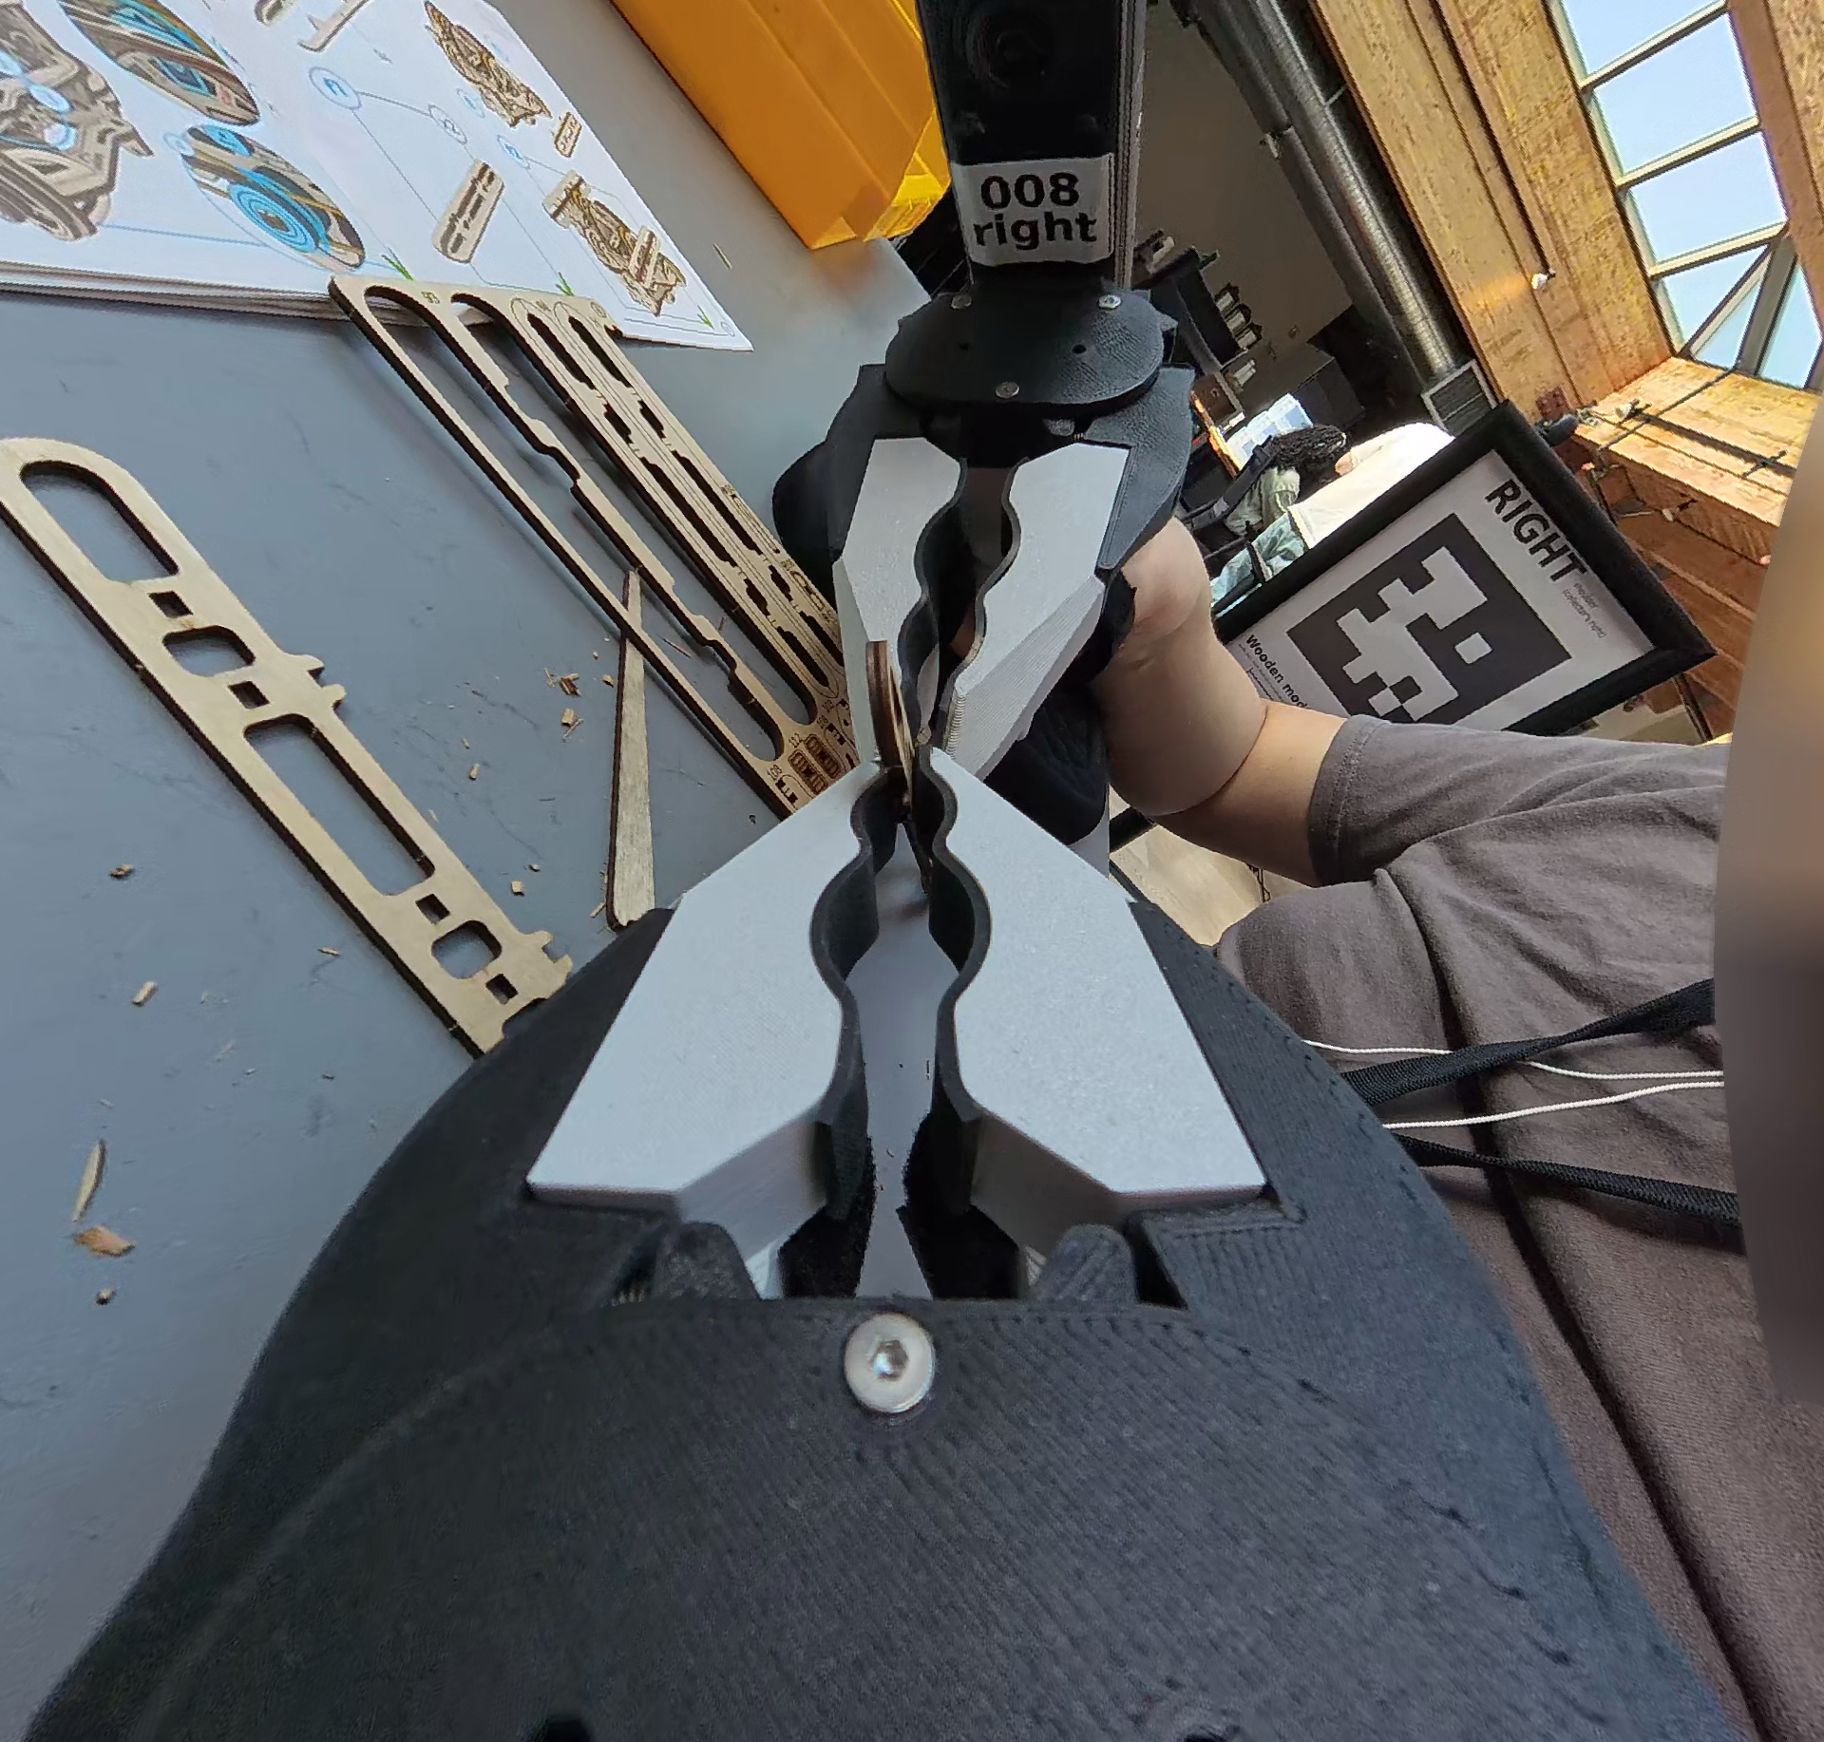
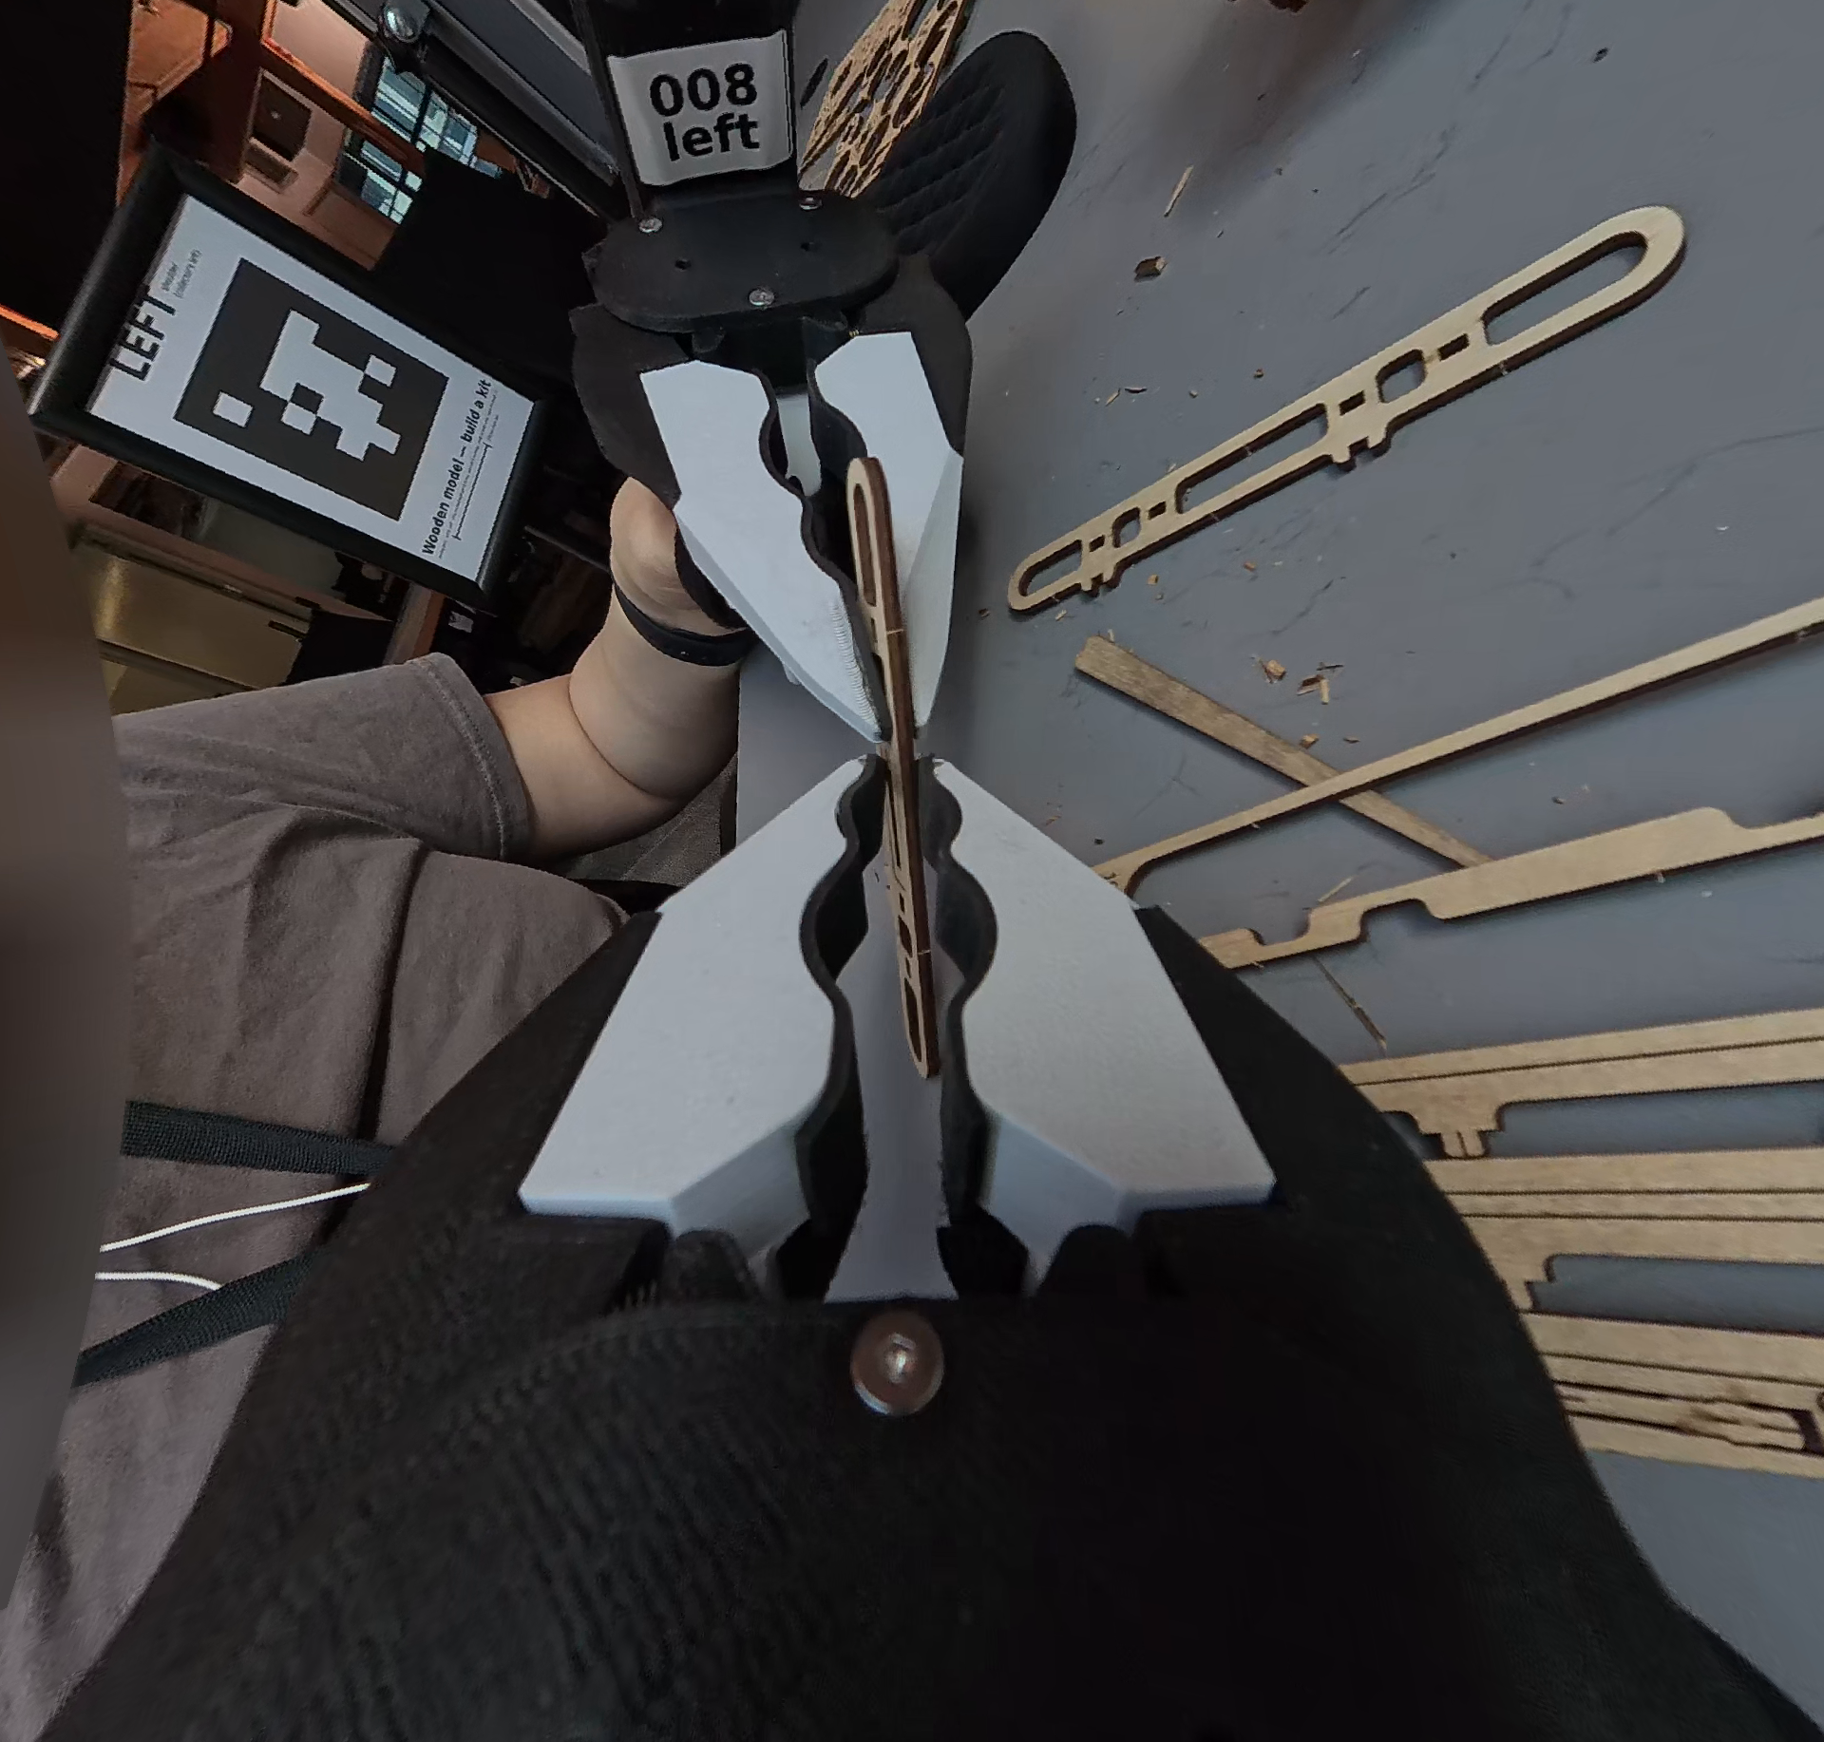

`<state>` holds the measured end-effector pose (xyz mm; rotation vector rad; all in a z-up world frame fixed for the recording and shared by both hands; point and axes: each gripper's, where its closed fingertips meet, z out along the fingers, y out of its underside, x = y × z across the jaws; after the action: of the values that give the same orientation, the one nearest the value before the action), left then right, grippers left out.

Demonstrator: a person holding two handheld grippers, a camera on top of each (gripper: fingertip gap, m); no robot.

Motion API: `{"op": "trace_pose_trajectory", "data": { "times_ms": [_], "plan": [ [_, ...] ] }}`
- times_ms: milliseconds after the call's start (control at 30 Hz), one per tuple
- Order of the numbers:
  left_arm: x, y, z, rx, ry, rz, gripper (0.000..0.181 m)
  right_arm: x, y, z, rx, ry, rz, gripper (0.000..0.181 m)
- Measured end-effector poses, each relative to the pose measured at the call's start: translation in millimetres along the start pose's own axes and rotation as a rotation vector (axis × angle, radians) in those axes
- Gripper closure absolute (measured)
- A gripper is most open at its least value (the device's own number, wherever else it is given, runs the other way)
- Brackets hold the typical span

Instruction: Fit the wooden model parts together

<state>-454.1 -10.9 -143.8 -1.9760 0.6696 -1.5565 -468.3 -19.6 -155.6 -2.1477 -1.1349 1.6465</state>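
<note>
Both grippers, left gripper (image 1: 900, 787) and right gripper (image 2: 896, 757), pinch one slotted wooden strip (image 2: 893, 777) tip-to-tip, jaws nearly closed; opposing twist risks snapping it.

Grey counter (image 1: 296, 530) strewn with wood chips (image 1: 568, 698); punched-out plywood sheets (image 1: 592, 471), a slotted strip (image 1: 266, 718), instruction sheet (image 1: 345, 116), yellow bin (image 1: 780, 47) on it

Left claw (image 1: 903, 777) & right claw (image 2: 893, 757) are met tip to tip above the surface (image 1: 296, 1152) edge, w/ a slotted wooden strip (image 2: 893, 708) pinched between both. Cut-out sheets (image 1: 612, 510) are laid on the surface beside them; an instruction sheet (image 1: 326, 116) is placed behind, a bin (image 1: 770, 56) beyond it.
</note>
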Motion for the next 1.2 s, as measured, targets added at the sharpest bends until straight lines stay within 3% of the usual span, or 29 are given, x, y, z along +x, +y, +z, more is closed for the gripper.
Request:
{"op": "trace_pose_trajectory", "data": {
  "times_ms": [833, 1033, 1200],
  "plan": [
    [-8.7, 1.5, -0.3, 0.015, -0.031, -0.076, 0.180, 8.7, -0.7, 2.4, 0.015, 0.004, 0.039, 0.181],
    [-7.9, -3.1, -4.4, 0.045, -0.011, -0.076, 0.181, 4.2, 0.2, -1.2, 0.012, 0.009, -0.001, 0.174],
    [-8.1, -2.7, -6.0, 0.044, -0.013, -0.073, 0.181, 6.6, 3.5, -0.4, -0.015, 0.093, -0.084, 0.178]
  ]
}}
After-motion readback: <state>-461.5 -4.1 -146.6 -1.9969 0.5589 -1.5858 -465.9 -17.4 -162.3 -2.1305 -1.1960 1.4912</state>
